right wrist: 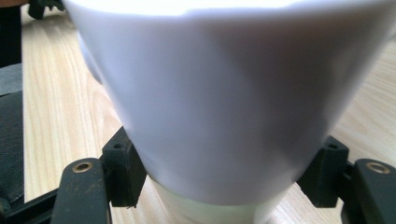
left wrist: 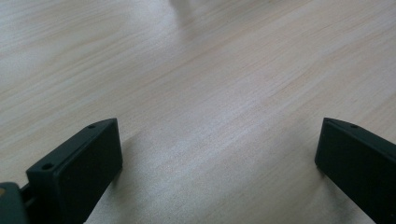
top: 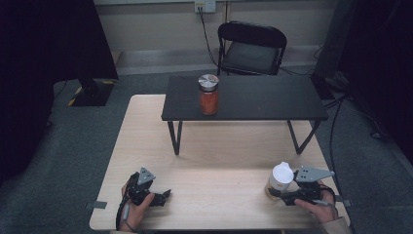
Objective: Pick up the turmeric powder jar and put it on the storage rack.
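Left gripper (top: 163, 195), at seven o'clock on the table (top: 219, 146), rests low with jaws spread over bare wood, its hand (top: 136, 207) lying flat. Right gripper (top: 278, 195), at five o'clock, pinches the white cup (top: 281, 178) near its base, held level from the right. Best to lift straight up, keeping the squeeze even and the wrist level so the cup stays upright.
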The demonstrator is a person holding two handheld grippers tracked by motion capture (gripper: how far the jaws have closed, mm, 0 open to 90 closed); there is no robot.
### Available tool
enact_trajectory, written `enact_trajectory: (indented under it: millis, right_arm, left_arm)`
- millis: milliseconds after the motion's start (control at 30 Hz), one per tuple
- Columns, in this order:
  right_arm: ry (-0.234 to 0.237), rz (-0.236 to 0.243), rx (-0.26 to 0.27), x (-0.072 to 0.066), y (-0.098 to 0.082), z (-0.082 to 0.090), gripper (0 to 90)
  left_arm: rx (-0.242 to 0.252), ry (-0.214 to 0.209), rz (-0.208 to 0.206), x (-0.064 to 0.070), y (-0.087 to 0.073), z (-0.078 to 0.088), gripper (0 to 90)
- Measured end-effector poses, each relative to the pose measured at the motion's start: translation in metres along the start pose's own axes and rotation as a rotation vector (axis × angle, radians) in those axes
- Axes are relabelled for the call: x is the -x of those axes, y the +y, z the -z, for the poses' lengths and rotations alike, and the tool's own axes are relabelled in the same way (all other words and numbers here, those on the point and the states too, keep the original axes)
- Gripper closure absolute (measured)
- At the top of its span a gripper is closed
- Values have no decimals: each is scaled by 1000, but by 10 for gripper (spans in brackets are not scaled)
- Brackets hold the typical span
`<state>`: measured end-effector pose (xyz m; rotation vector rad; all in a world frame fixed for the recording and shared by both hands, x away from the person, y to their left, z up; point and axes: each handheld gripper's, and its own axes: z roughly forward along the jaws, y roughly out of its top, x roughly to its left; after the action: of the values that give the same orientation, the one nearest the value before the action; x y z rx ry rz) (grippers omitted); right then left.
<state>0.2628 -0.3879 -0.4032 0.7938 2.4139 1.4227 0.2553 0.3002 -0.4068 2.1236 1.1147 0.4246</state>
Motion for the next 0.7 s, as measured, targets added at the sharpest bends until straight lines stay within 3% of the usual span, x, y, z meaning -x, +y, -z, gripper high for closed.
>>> enact_trajectory:
  millis: [467,700]
  right_arm:
    - [-43,-40,-11,-3,7,6,295]
    - [-41,-47,-33,-3,24,6,296]
  left_arm:
    - [0,0,-1,0,0,0,0]
    - [0,0,0,0,0,0,0]
